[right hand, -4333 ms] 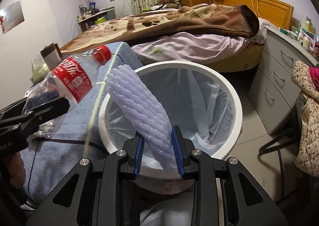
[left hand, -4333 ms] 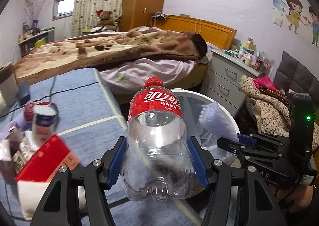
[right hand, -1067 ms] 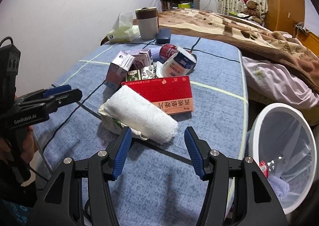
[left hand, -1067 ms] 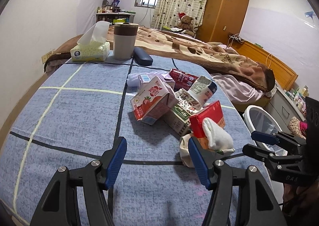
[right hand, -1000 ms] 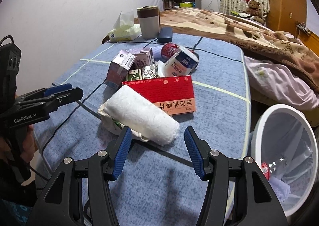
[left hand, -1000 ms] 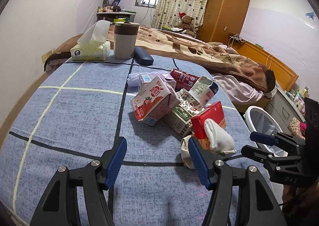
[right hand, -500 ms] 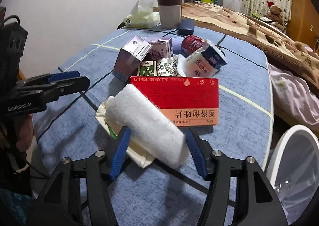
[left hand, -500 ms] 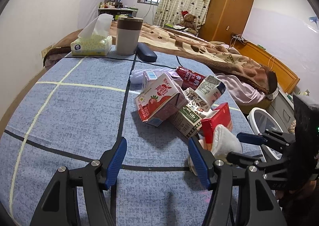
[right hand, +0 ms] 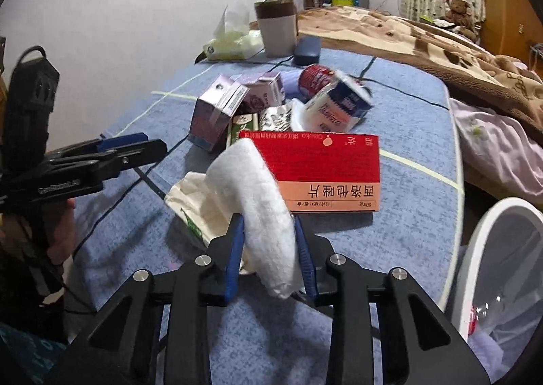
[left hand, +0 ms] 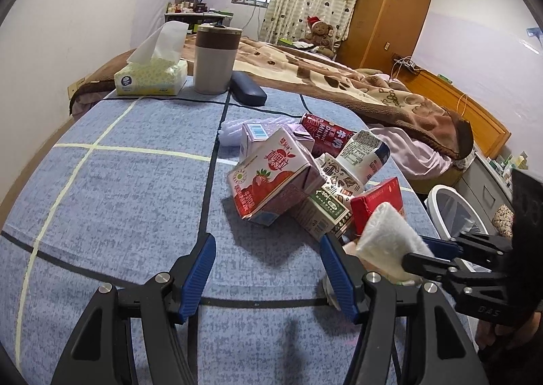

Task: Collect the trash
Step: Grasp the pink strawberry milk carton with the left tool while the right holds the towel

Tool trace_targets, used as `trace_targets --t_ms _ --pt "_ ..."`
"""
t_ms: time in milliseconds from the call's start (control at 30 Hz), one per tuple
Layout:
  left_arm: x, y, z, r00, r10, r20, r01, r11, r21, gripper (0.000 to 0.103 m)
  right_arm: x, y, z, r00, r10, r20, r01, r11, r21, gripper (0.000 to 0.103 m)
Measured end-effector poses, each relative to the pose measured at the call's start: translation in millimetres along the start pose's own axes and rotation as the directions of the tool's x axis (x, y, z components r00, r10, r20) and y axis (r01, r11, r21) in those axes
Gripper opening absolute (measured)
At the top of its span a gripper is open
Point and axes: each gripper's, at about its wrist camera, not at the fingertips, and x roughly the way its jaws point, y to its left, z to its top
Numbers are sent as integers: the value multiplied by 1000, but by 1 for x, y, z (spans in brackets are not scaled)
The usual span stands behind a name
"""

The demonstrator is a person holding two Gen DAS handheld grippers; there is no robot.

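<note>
Blue tablecloth (right hand: 407, 107) | white foam roll (right hand: 261, 201) clamped between right claw (right hand: 269, 249) pads

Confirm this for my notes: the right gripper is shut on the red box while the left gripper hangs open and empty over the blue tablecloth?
Not the red box. The right wrist view shows the right gripper shut on the white foam roll; the left gripper is open and empty.

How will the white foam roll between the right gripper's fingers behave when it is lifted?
The white foam roll probably weighs little and is soft: it narrows where the right gripper has just closed on it. Its free end may sag. It may drag the crumpled wrapper beneath.
</note>
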Motion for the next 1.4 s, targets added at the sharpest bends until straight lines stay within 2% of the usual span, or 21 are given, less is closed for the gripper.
trace_targets --t_ms 333,467,733,867,1100,1400 --pt "31 -20 23 1000 21 -11 -21 999 39 65 -12 -24 2 997 -54 61 48 994 99 29" --pt "42 -30 32 999 44 1 -44 998 53 69 -13 -28 5 996 -48 79 40 994 105 29" --pt "68 -30 41 992 126 -23 -125 992 32 68 -8 -39 5 995 -45 86 33 991 130 29" --pt "62 -20 43 990 138 -1 -138 990 -14 56 -9 -42 4 995 -51 91 38 989 143 29" --pt "46 -10 40 993 114 15 -113 993 -40 55 -13 -42 3 993 -62 101 46 987 154 29" --pt "12 -16 34 994 96 55 -95 995 -21 55 -27 -36 0 990 -75 120 56 986 158 29"
